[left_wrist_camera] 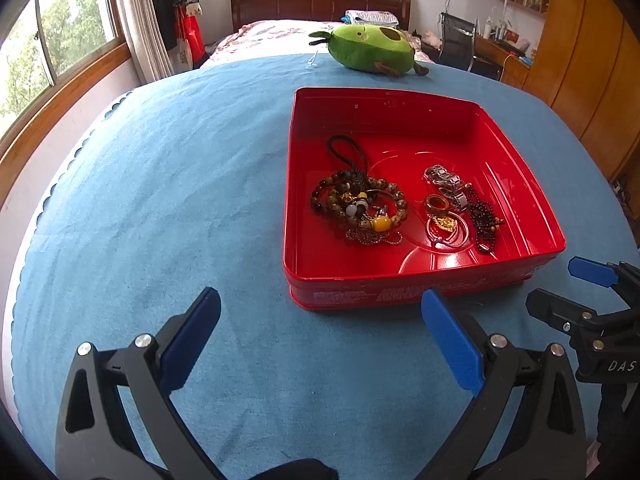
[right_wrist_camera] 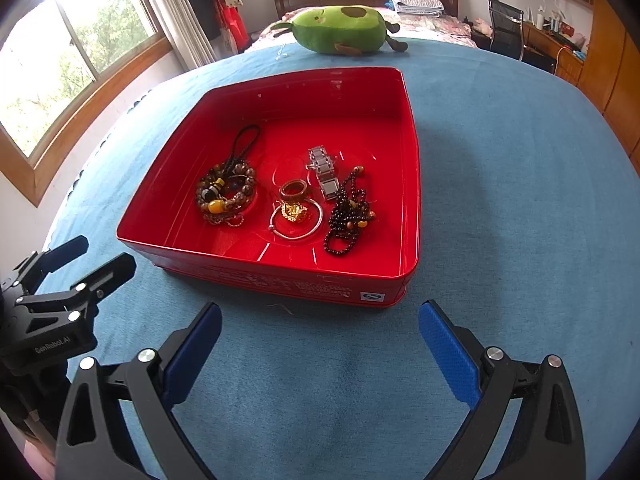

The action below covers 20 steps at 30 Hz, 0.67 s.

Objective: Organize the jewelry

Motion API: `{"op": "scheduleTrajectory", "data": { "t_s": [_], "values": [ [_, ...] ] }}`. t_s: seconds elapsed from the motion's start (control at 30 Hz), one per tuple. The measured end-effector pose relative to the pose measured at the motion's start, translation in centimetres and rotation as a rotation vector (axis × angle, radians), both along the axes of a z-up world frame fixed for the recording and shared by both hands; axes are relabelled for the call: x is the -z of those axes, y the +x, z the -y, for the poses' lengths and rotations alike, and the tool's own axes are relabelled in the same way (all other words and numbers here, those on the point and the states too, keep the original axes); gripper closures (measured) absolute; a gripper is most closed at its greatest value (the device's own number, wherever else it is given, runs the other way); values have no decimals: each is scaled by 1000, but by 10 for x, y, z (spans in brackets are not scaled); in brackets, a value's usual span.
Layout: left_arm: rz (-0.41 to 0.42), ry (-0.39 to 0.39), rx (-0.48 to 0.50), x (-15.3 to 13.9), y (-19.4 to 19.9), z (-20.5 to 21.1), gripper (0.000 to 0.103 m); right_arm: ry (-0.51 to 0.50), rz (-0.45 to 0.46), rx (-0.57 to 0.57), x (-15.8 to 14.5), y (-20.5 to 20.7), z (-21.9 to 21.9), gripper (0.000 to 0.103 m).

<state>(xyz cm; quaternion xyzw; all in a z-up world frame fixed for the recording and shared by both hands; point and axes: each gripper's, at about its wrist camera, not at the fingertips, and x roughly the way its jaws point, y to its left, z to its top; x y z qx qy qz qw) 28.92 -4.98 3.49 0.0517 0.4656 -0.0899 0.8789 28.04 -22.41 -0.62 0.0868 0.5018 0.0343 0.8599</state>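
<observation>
My left gripper (left_wrist_camera: 320, 324) and my right gripper (right_wrist_camera: 320, 332) both hover over the blue cloth (left_wrist_camera: 168, 208), jaws spread wide with nothing between them, each just short of the near wall of the red tin (right_wrist_camera: 280, 272). The tin sits on the cloth with all the jewelry lying on its floor.

Much of that jewelry is a tangle. On the left, the brown bead bracelets (right_wrist_camera: 226, 192) pile over one another, with a yellow bead and a black cord loop mixed in, and I cannot tell how many strands there are. A fine chain underneath is mostly covered. In the middle, the gold pendant (right_wrist_camera: 295, 212) lies inside the silver bangle (right_wrist_camera: 296, 220), with an amber ring (right_wrist_camera: 294, 191) at the bangle's far edge. To the right, the metal link band (right_wrist_camera: 325, 172) runs beside the dark bead necklace (right_wrist_camera: 350, 212), whose loops overlap.

White print runs along the tin's near wall, too small and warped to read; a small blue-and-white sticker there is also illegible. From the right wrist view, the left gripper's body reads "GenRobot.AI". From the left wrist view, the right gripper shows "DAS", cut off at the frame edge. A green plush toy (left_wrist_camera: 372, 50) lies at the cloth's far edge.
</observation>
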Motion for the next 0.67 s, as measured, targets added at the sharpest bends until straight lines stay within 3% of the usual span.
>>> {"op": "scheduleTrajectory", "data": {
  "t_s": [0.67],
  "values": [
    [7, -1, 4, -1, -2, 0, 3, -3, 1, -3, 0, -1, -1, 4]
  ]
}}
